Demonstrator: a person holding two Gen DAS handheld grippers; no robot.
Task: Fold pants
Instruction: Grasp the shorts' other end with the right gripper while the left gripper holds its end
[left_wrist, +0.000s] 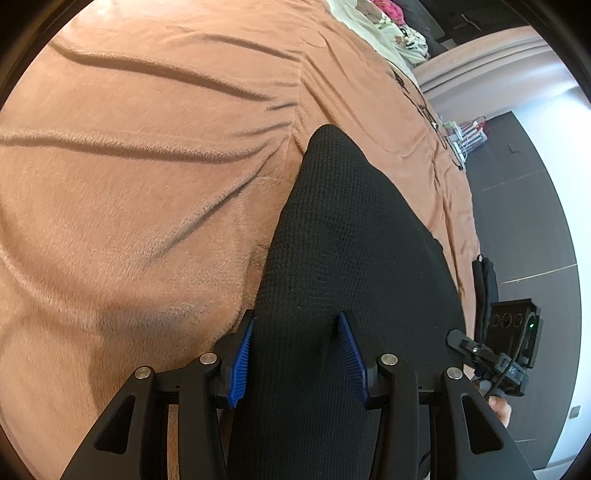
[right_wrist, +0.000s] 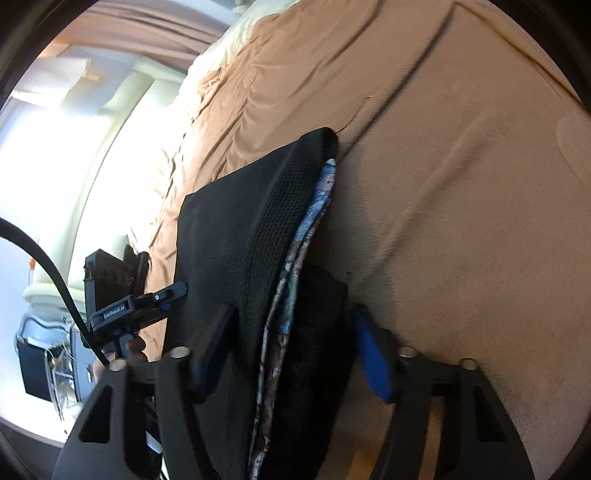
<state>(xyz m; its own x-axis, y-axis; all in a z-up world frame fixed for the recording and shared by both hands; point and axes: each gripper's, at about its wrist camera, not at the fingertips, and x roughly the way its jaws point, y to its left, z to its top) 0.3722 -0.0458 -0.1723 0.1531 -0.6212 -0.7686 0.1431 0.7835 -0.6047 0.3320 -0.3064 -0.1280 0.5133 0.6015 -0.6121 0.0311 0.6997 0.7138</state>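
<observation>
- Left wrist view: the left gripper (left_wrist: 295, 356) stands with its blue ribbed pads (left_wrist: 242, 363) well apart, straddling the black pants (left_wrist: 347, 240). One pad sits at the fabric's left edge and the other lies over the cloth; nothing is pinched between them, so I judge it is poised to take an edge rather than gripping one.
- Right wrist view: the right gripper (right_wrist: 295, 354) is likewise spread wide, with the bunched pants (right_wrist: 258, 240) running up between its fingers. The blue pad (right_wrist: 373, 358) on the right stands clear of the cloth over the bedcover; whether the dark left pad touches the fabric I cannot tell.
- The pants lie on the orange-brown fleece blanket (left_wrist: 147, 184) near the bed's edge, already gathered into a long narrow stack, tapering away from both cameras. A blue patterned lining (right_wrist: 314, 221) shows along the right side of the stack, which suggests layers are doubled over.
- Both tools come at the same near end of the garment from opposite sides; each shows in the other's view at the fabric's border, probably so that end can be lifted evenly and carried over for the next fold.
- Beyond the bed, dark floor (left_wrist: 524, 229) and a bright window (right_wrist: 55, 155) are visible.
</observation>
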